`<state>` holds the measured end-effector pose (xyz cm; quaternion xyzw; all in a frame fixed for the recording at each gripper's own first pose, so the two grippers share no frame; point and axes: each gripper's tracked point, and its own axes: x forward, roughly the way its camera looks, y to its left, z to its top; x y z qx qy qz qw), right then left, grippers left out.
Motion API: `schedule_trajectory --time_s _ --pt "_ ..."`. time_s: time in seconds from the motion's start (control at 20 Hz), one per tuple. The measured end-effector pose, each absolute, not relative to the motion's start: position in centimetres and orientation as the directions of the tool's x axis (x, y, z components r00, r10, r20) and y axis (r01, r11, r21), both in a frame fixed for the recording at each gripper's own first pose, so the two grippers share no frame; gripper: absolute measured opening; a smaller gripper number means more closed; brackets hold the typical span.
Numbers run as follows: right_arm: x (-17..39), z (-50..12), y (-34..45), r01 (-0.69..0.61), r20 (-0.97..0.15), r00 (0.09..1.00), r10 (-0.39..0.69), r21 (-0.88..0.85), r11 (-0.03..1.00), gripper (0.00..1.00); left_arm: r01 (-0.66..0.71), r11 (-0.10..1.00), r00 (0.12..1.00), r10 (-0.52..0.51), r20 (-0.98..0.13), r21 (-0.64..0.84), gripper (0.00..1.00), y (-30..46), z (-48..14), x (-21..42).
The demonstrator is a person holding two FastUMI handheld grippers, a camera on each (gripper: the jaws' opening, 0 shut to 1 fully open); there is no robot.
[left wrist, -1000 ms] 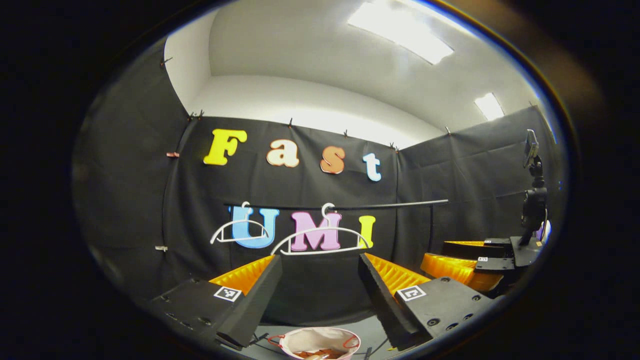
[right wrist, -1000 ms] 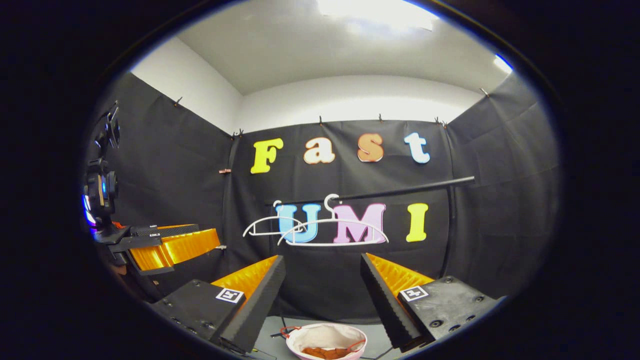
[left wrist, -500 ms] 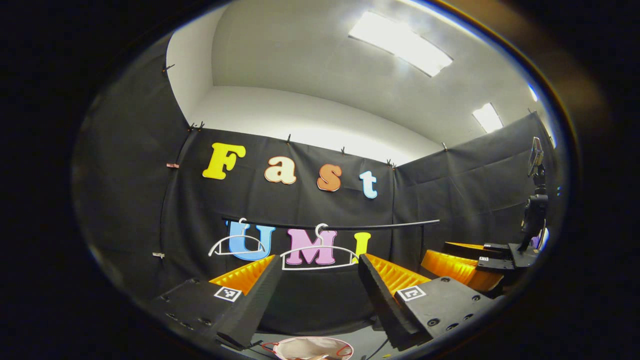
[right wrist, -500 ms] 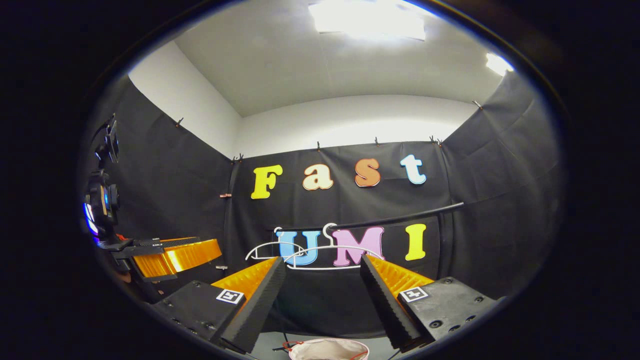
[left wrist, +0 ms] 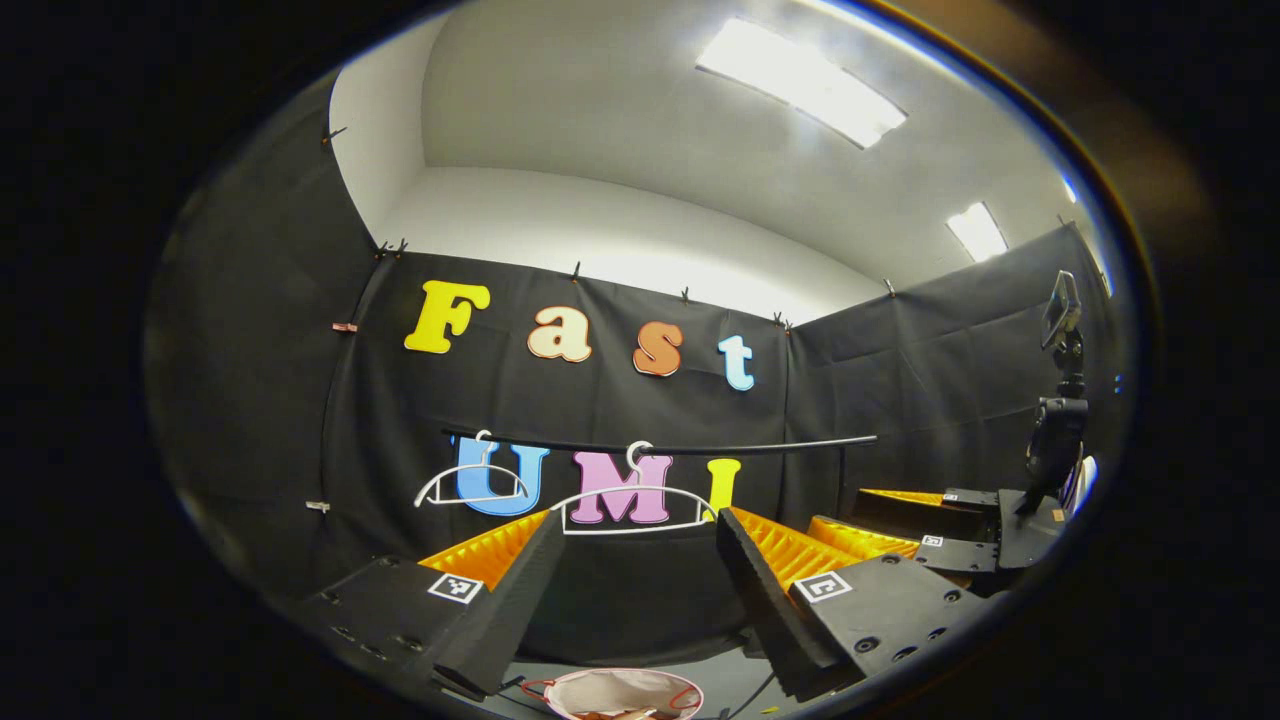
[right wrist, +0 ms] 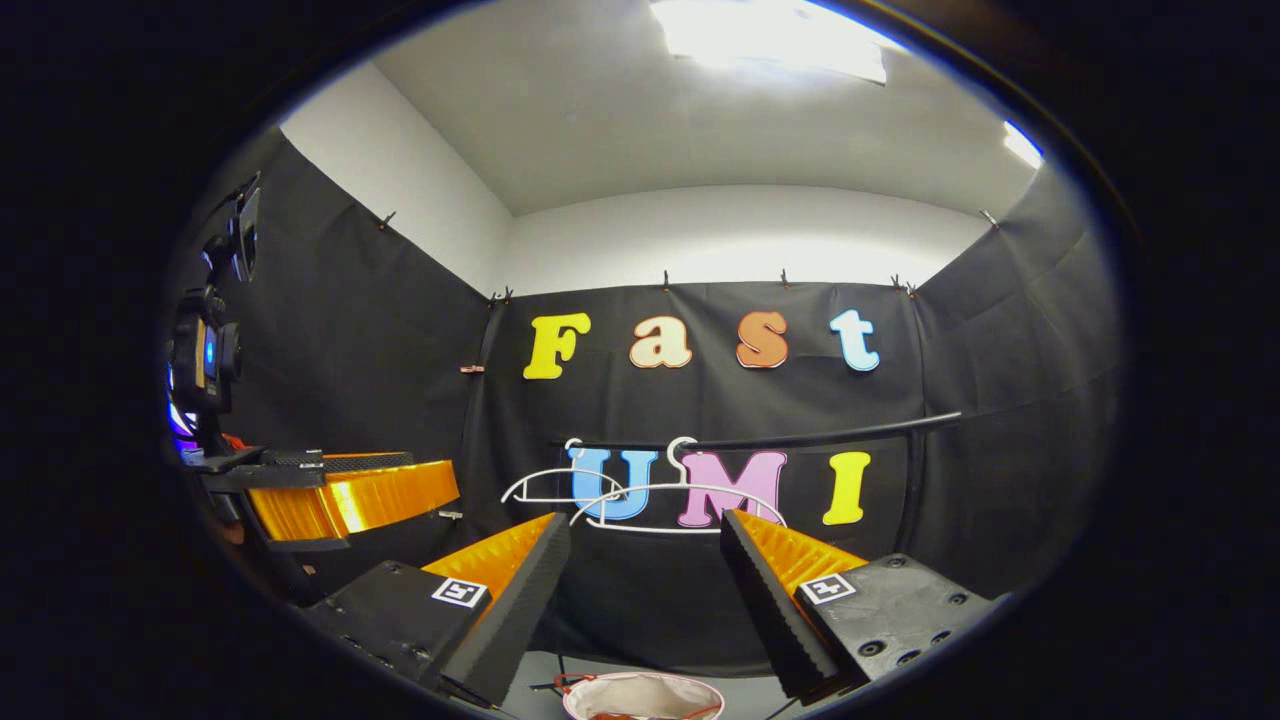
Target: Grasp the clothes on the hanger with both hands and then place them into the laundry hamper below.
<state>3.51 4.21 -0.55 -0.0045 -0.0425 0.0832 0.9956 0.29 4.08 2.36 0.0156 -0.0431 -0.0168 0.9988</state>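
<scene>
Black rail (left wrist: 660,446) across far wall, carrying two bare white hangers (left wrist: 632,500) (left wrist: 472,484). Laundry hamper (left wrist: 622,692) on floor below, near edge: pale, round-mouthed, red-handled, with a scrap of brownish clothes (right wrist: 612,715) inside. Left gripper (left wrist: 632,560) and right gripper (right wrist: 645,555): jaws wide apart, holding nothing.

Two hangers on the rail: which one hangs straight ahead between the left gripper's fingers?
The larger-looking hanger, framed between the fingers; the other hanger hangs off to its left.
</scene>
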Motion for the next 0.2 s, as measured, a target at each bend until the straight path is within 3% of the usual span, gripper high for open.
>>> schedule_trajectory --time_s 0.2 --pt "3.89 -0.71 4.32 -0.176 0.081 0.981 0.176 -0.002 0.984 0.97 0.018 1.0 0.997 -0.019 0.072 0.019 0.97 4.72 2.09 0.32"
